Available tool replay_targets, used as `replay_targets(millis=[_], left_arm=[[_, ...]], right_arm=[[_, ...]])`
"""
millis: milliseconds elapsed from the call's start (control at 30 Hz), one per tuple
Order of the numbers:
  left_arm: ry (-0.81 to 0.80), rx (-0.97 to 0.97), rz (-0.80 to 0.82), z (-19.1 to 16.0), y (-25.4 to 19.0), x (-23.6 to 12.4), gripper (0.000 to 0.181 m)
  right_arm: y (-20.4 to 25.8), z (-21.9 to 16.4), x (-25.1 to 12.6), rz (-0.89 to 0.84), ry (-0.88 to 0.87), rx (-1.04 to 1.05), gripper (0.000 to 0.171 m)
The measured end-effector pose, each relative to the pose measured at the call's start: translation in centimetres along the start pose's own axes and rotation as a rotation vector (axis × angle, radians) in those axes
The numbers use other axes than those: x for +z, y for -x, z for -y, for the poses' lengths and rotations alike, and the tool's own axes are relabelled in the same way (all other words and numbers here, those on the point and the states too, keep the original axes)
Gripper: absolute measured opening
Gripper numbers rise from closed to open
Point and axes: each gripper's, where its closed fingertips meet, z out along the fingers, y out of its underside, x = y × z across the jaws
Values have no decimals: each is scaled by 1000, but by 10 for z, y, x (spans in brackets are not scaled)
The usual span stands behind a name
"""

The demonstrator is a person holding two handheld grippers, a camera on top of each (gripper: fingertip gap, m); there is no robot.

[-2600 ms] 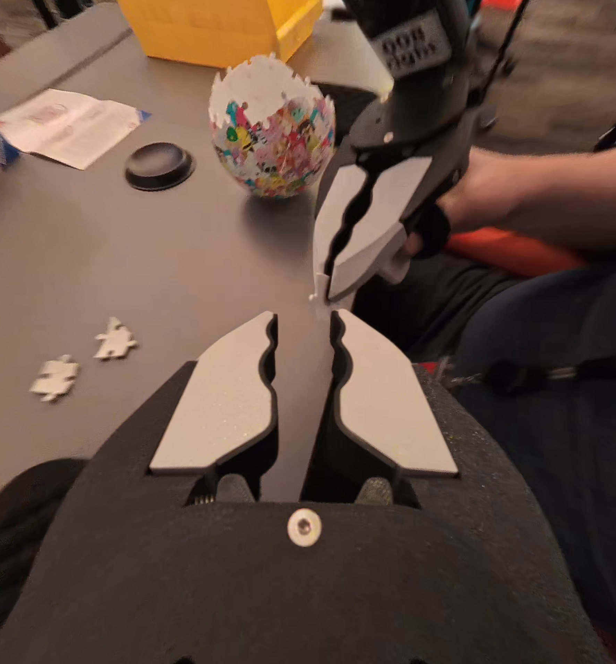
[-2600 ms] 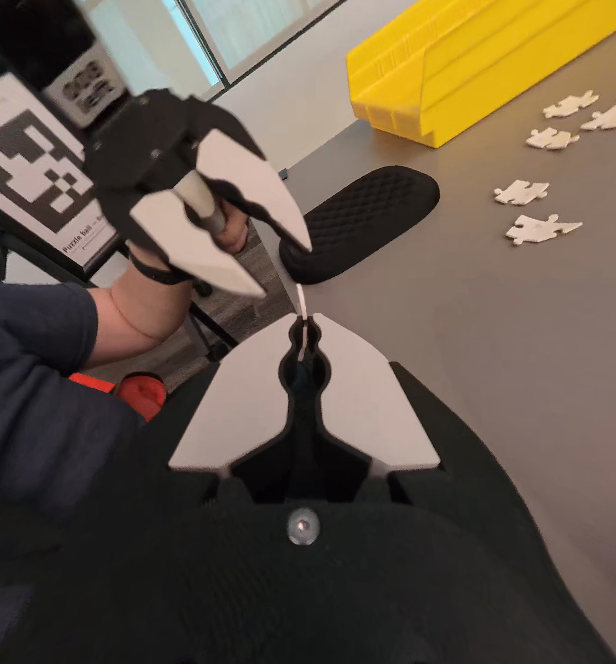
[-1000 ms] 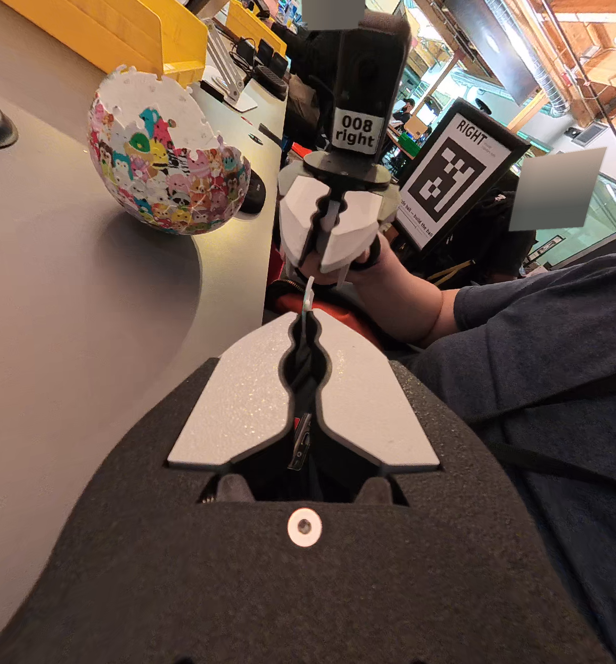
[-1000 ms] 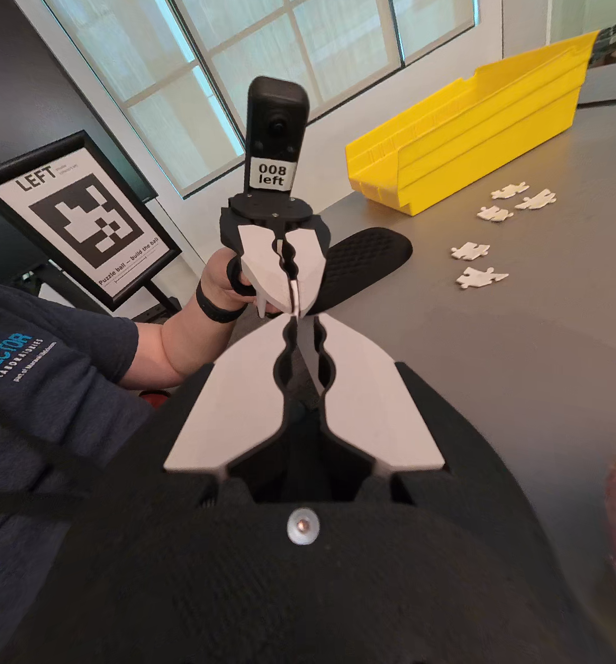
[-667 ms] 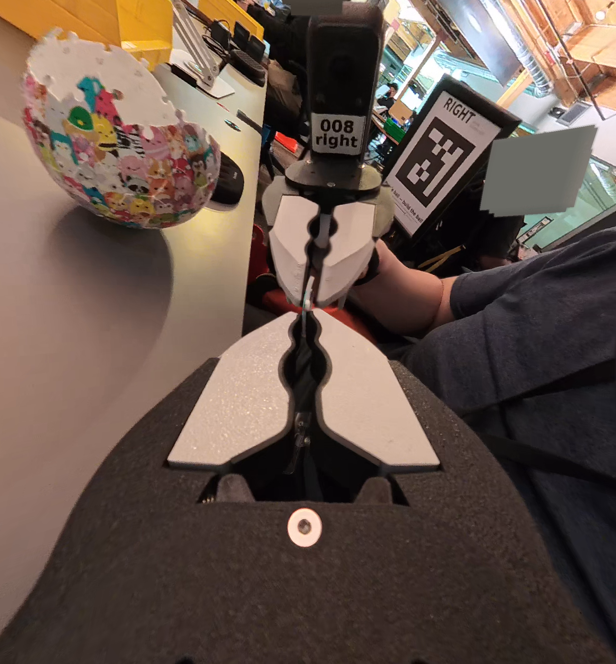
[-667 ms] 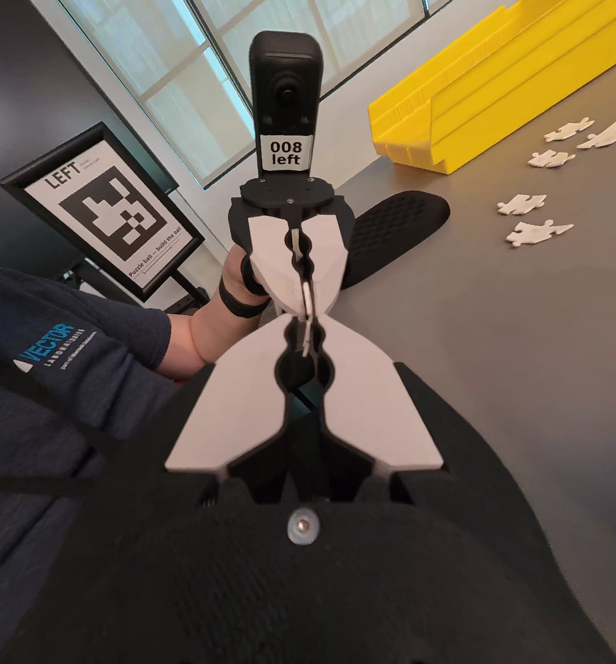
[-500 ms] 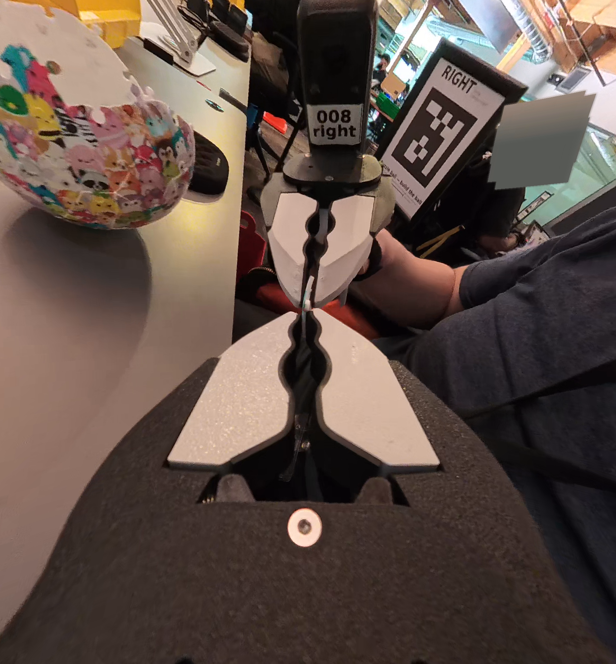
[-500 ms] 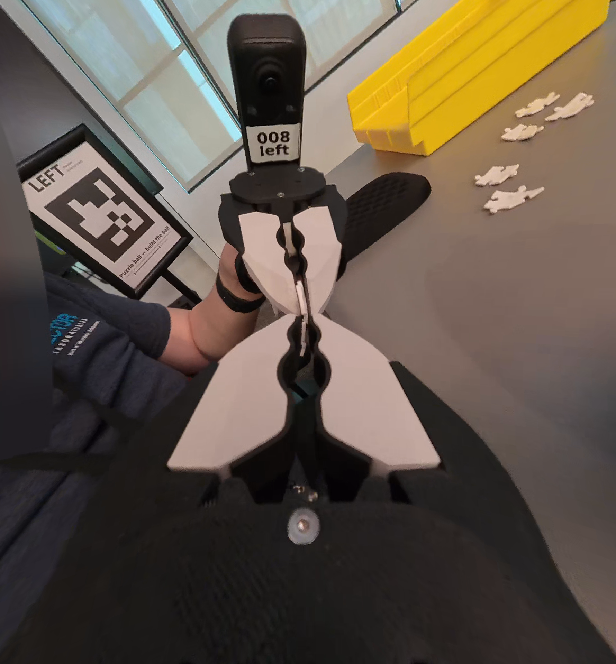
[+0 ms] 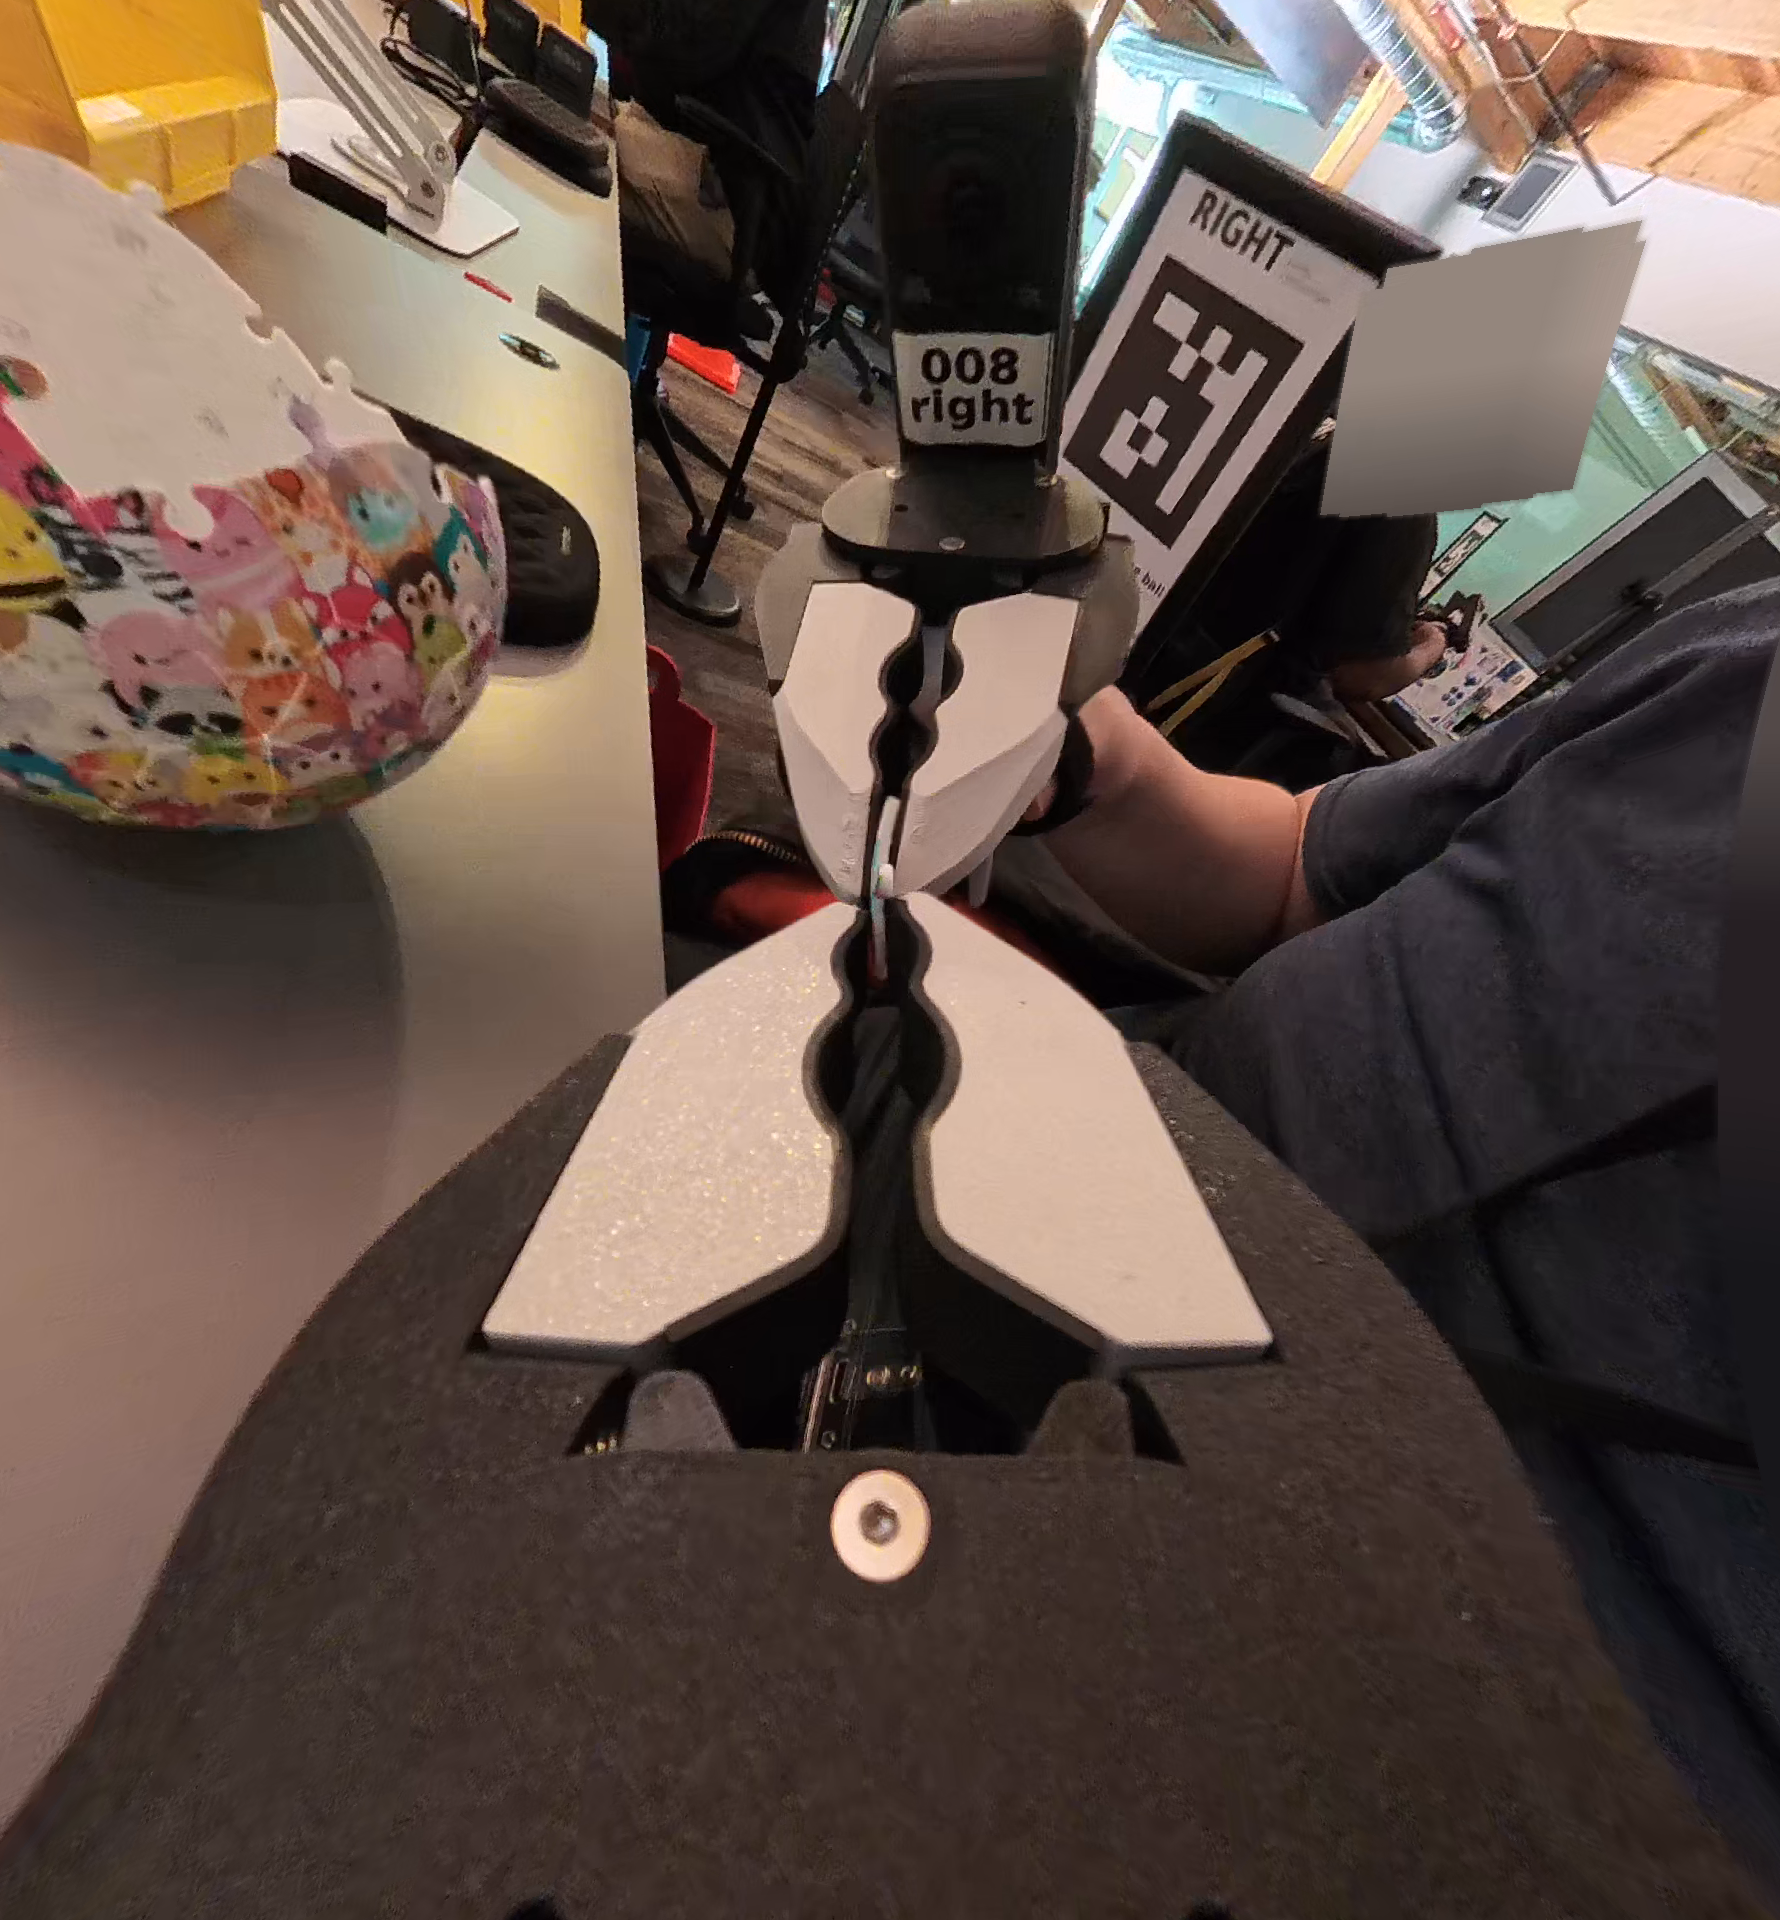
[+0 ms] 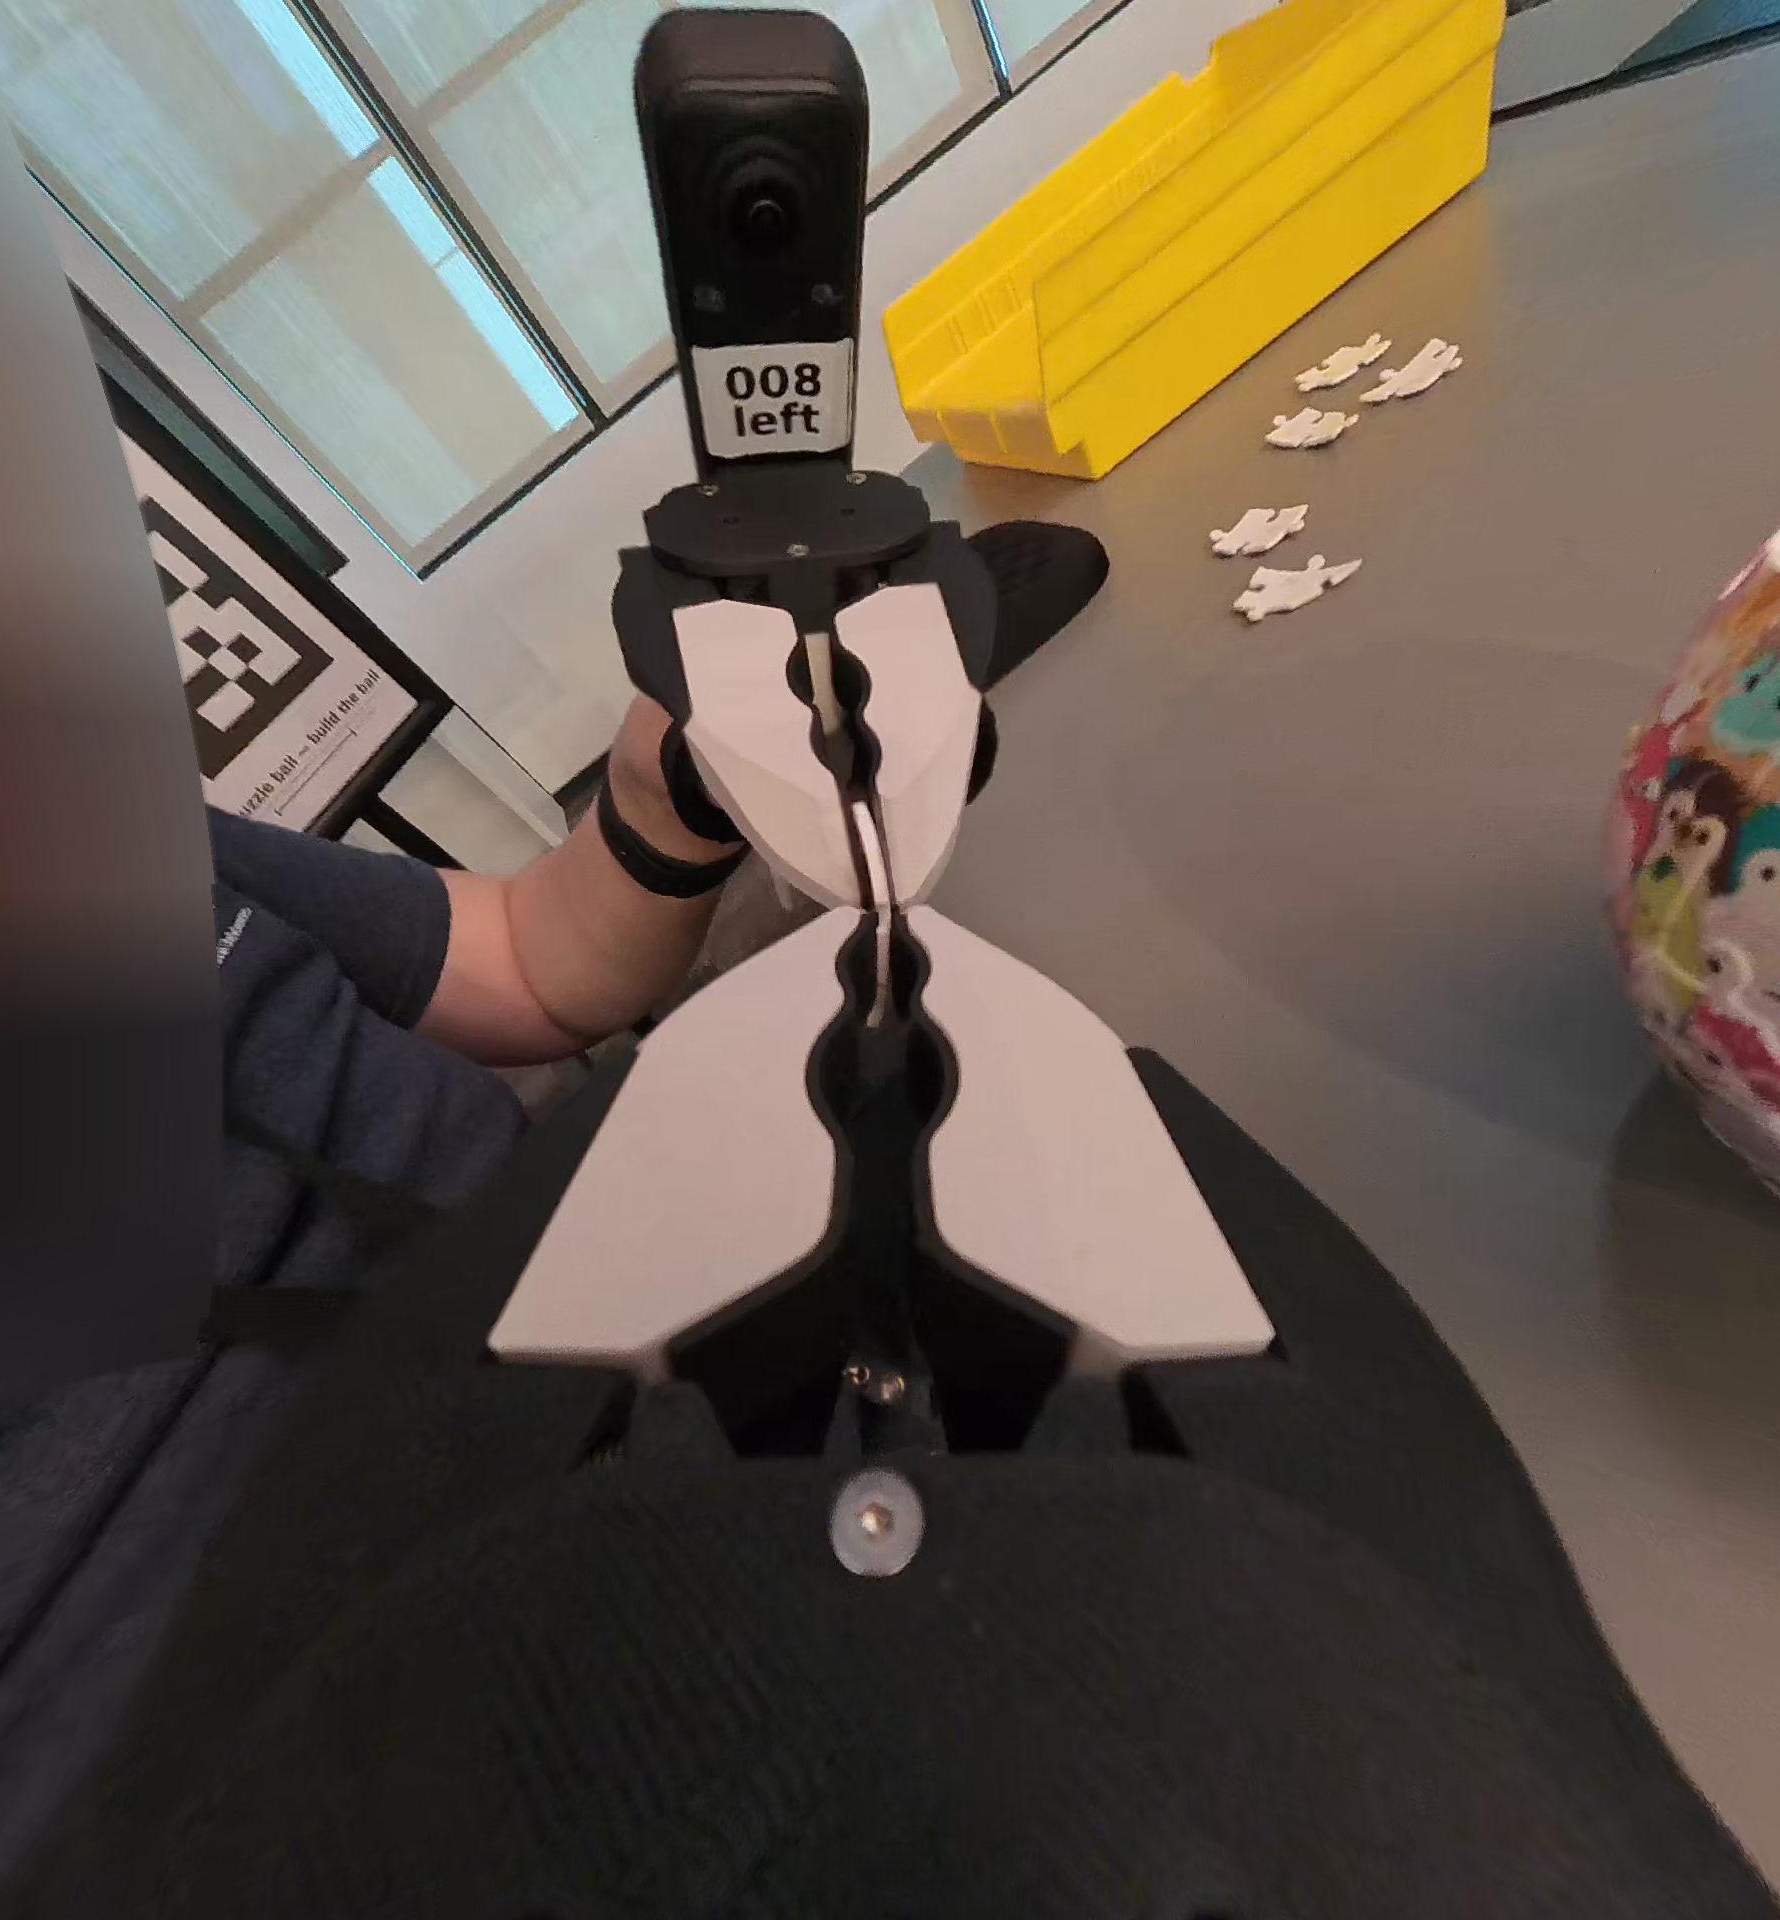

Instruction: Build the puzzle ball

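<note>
Off the table edge, nearest: left gripper and right gripper meet tip to tip, each pinched narrow on a thin white curved puzzle piece.
Left wrist view only: open, jagged rim of the half-built colourful puzzle ball on the grey table.
Right wrist view only: five loose white pieces, then a yellow plastic bin.

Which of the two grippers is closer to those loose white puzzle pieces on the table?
Left, it seems. The left gripper sits just short of the loose pieces; the right gripper meets it tip to tip, farther back, both pinching a white piece.
</note>
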Motion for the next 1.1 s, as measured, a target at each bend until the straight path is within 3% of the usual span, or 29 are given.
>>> replay_targets(millis=[100, 233, 267, 300, 367, 500, 667, 867, 1100], left_arm=[[-32, 46, 42, 26, 9, -17, 20], [-159, 364, 280, 120, 44, -74, 19], [-169, 441, 302, 143, 52, -80, 11], [-149, 480, 290, 161, 61, -78, 10], [-60, 479, 158, 179, 75, -59, 14], [60, 619, 2, 188, 109, -2, 24], [277, 775, -159, 164, 127, 53, 29], [323, 860, -316, 162, 125, 71, 31], [392, 910, -332, 149, 134, 85, 35]], right_arm=[[-12, 12, -11, -71, 16, -5, 3], [-41, 86, -74, -393, 68, -196, 3], [-57, 102, -92, -515, 104, -246, 3], [-74, 113, -105, -611, 120, -267, 3], [-96, 114, -111, -642, 160, -221, 3], [-120, 105, -115, -750, 181, -246, 3], [-128, 106, -114, -825, 126, -302, 3], [-142, 94, -107, -892, 176, -332, 4], [-155, 87, -109, -985, 218, -364, 4]])
